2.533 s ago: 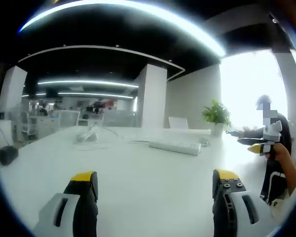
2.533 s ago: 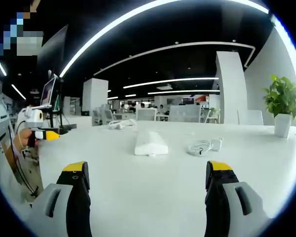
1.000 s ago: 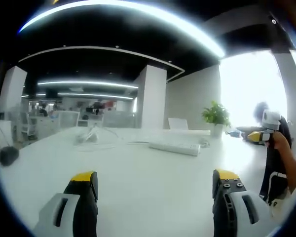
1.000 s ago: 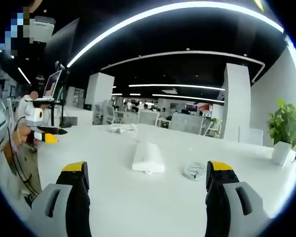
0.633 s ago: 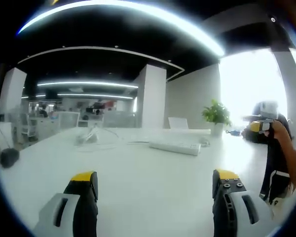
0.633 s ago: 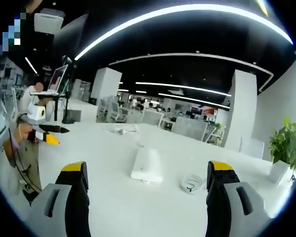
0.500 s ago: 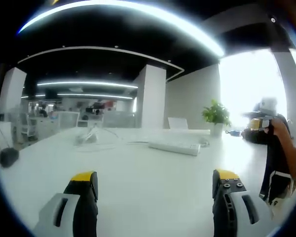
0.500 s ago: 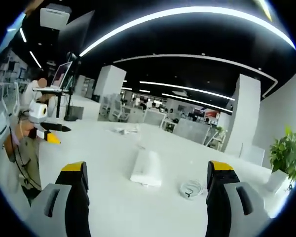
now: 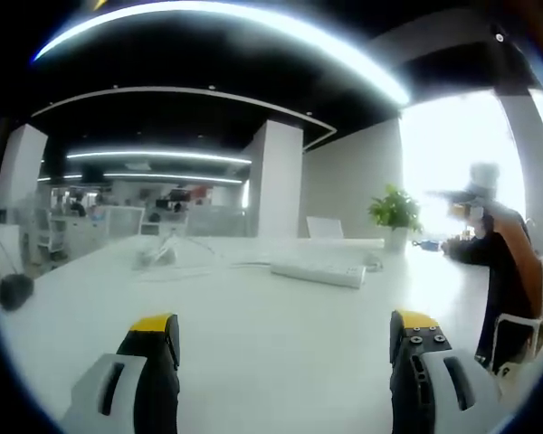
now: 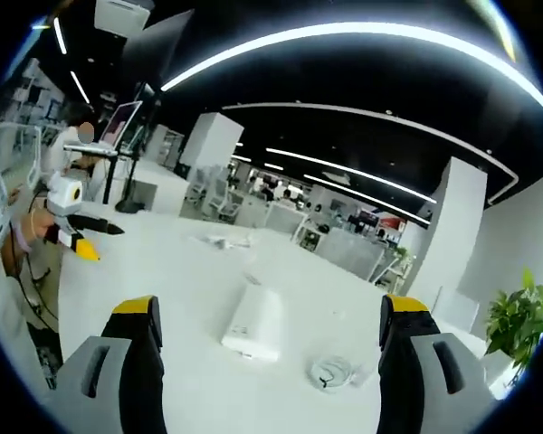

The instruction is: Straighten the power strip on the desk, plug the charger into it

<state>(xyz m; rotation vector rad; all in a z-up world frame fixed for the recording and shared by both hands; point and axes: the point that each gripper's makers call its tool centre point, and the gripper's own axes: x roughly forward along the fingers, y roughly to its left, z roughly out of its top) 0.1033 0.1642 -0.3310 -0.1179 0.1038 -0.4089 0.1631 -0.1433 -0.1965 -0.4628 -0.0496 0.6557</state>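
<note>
On a long white desk (image 10: 163, 298) in an open-plan office, the power strip (image 10: 252, 326) is seen lying flat ahead of the right gripper (image 10: 270, 330), between its two yellow-tipped jaws, which are held wide apart with nothing in them. In the right gripper view the strip's long axis runs roughly away from the camera, leaning a little to the right at its far end, so its near short end is the part facing that gripper. A coiled white charger cable (image 10: 333, 371) is seen lying just to the right of the strip, apart from it, on the same surface.

In the left gripper view the power strip (image 9: 319, 271) is seen farther off, right of centre, with its long side turned broadside to the camera. The left gripper (image 9: 282, 330) is likewise held spread and empty, low over bare desk, well short of the strip. A potted plant (image 9: 394, 215) stands beyond the strip near the bright window, and a dark rounded object (image 9: 16, 292) rests at the desk's left edge.

Neither gripper is touching anything. The right gripper is judged the nearer and better lined up for the straightening move, since the strip lies almost dead ahead of it; the charger cable would then be a short reach to that gripper's right.
</note>
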